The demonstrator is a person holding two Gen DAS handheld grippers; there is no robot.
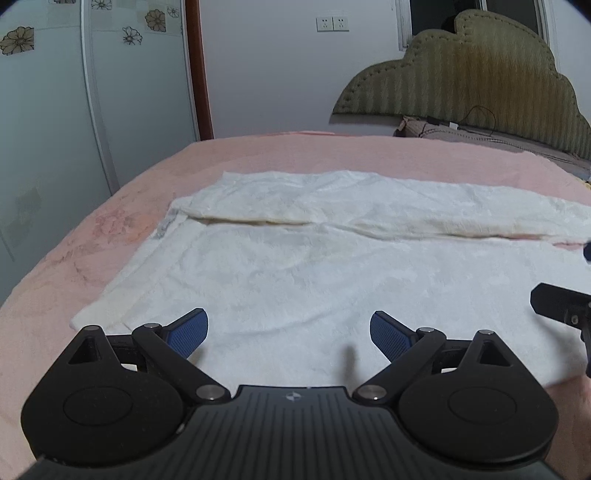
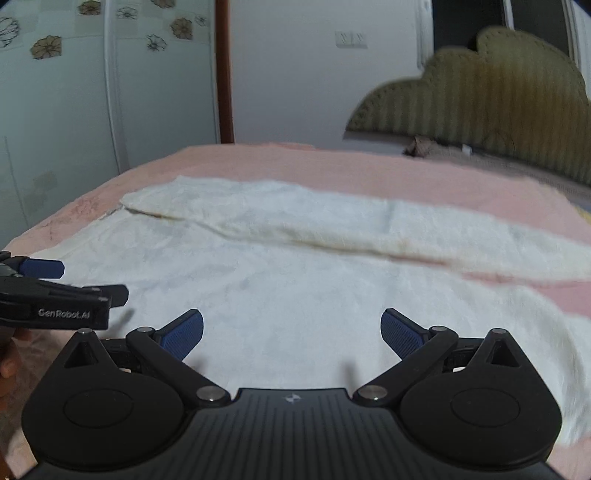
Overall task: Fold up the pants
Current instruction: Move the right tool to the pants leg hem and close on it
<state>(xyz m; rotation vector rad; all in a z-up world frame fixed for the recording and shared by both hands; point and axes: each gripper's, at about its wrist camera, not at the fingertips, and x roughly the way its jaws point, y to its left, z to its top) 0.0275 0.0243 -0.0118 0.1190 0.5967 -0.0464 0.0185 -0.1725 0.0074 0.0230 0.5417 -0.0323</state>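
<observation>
The left wrist view sits low over the near edge of the white pants, looking forward across the pink bed toward the headboard and wardrobe doors. The right wrist view faces the same way from just to the right, equally close to the fabric. Both share the pants, bed, headboard, wall sockets, and each catches the other gripper at its side edge.

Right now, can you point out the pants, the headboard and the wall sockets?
pants [image 1: 295,280]: left wrist view, middle of the near leg.
headboard [image 1: 480,85]: left wrist view, centre of its padded face.
wall sockets [image 1: 332,24]: left wrist view, between the two plates.
</observation>
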